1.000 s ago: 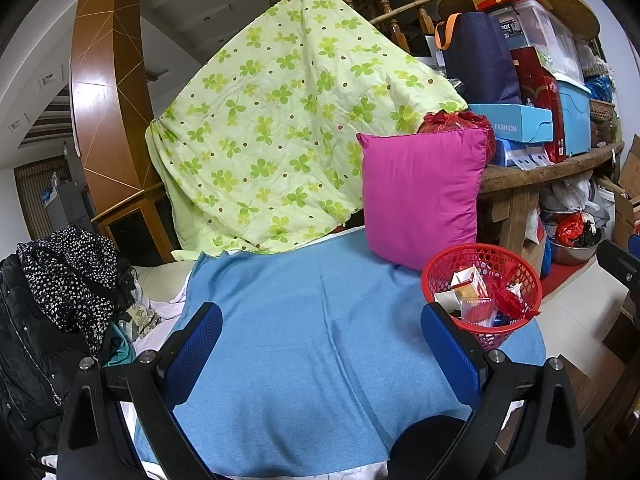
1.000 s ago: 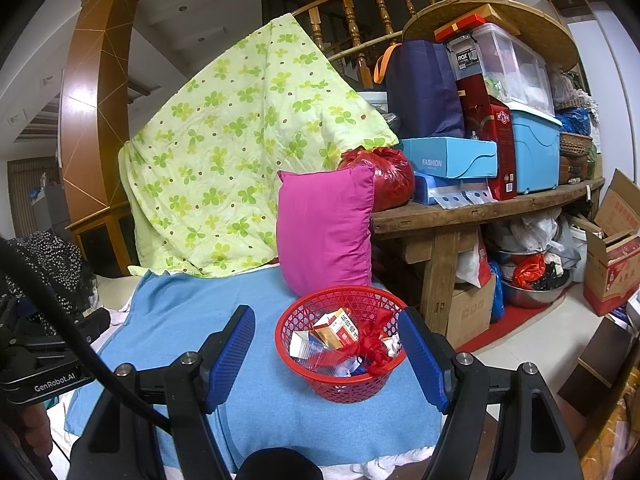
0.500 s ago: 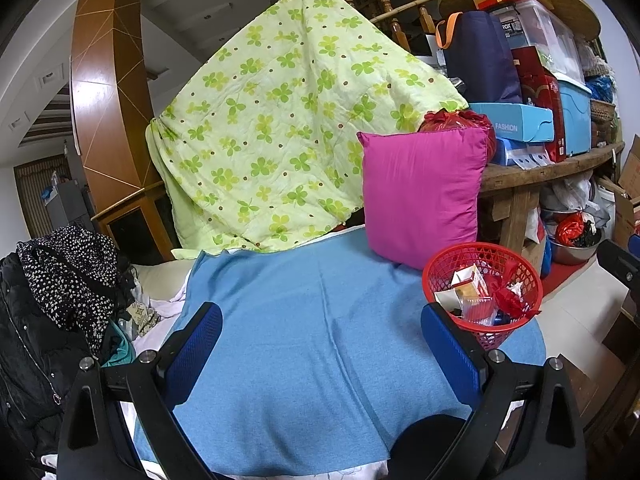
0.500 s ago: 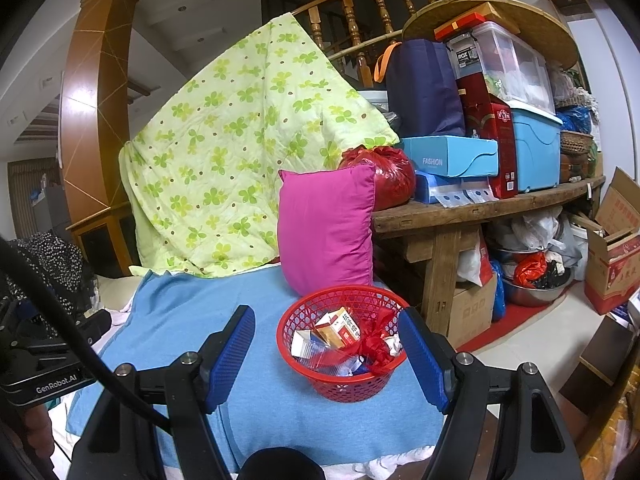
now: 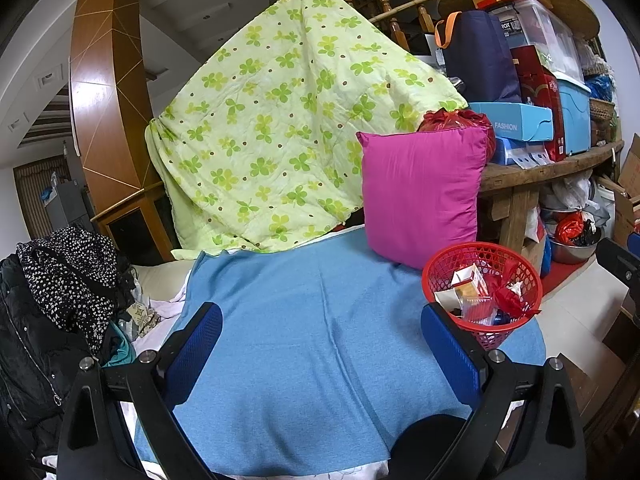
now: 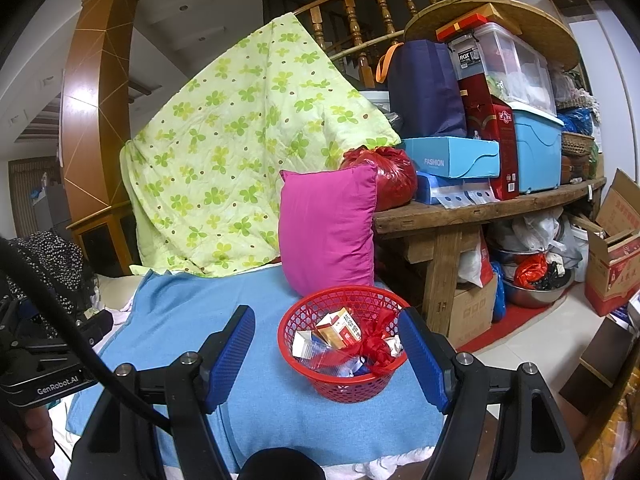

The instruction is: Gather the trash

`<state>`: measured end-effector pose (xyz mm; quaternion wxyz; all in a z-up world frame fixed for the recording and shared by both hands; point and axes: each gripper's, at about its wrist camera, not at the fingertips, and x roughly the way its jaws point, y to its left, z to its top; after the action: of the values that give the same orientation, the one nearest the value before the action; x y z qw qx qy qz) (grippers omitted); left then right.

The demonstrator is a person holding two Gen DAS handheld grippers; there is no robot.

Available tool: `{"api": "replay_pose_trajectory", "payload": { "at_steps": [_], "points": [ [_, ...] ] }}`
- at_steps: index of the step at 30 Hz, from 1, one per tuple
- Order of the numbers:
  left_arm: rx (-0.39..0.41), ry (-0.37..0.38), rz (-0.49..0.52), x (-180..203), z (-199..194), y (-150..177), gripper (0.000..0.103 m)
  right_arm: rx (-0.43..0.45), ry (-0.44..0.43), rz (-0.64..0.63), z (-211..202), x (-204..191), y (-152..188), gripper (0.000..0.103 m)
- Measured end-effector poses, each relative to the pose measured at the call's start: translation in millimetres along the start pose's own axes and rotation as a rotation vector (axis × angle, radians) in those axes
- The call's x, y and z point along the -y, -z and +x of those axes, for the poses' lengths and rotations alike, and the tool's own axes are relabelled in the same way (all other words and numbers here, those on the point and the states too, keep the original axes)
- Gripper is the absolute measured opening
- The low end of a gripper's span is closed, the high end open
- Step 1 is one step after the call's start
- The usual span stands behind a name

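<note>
Right wrist: red basket [image 6: 344, 384] of trash [image 6: 340, 328]

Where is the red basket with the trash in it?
The red basket sits on the blue blanket near its right edge, just in front of the pink pillow; in the right wrist view it shows between the open claw's fingers.

left gripper [image 5: 320, 344]: jaws spread wide, nothing between the blue pads, pointing forward and slightly down | right gripper [image 6: 326, 354]: jaws spread wide, pads pressing on nothing, same forward-and-down tilt | left gripper's body visible off the right gripper's left side | fingers [image 6: 38, 430] partly seen beneath that body
</note>
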<state>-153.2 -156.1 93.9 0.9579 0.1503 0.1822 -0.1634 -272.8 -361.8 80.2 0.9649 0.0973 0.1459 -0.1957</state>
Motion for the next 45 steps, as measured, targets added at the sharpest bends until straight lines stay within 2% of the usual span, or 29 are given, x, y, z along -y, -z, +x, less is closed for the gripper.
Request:
{"api": "replay_pose_trajectory", "payload": {
  "at_steps": [45],
  "points": [
    [-0.004, 0.002, 0.007, 2.7, 0.3, -1.0, 0.099, -0.004, 0.000, 0.002, 3.1, 0.6, 0.7, 0.077]
  ]
}}
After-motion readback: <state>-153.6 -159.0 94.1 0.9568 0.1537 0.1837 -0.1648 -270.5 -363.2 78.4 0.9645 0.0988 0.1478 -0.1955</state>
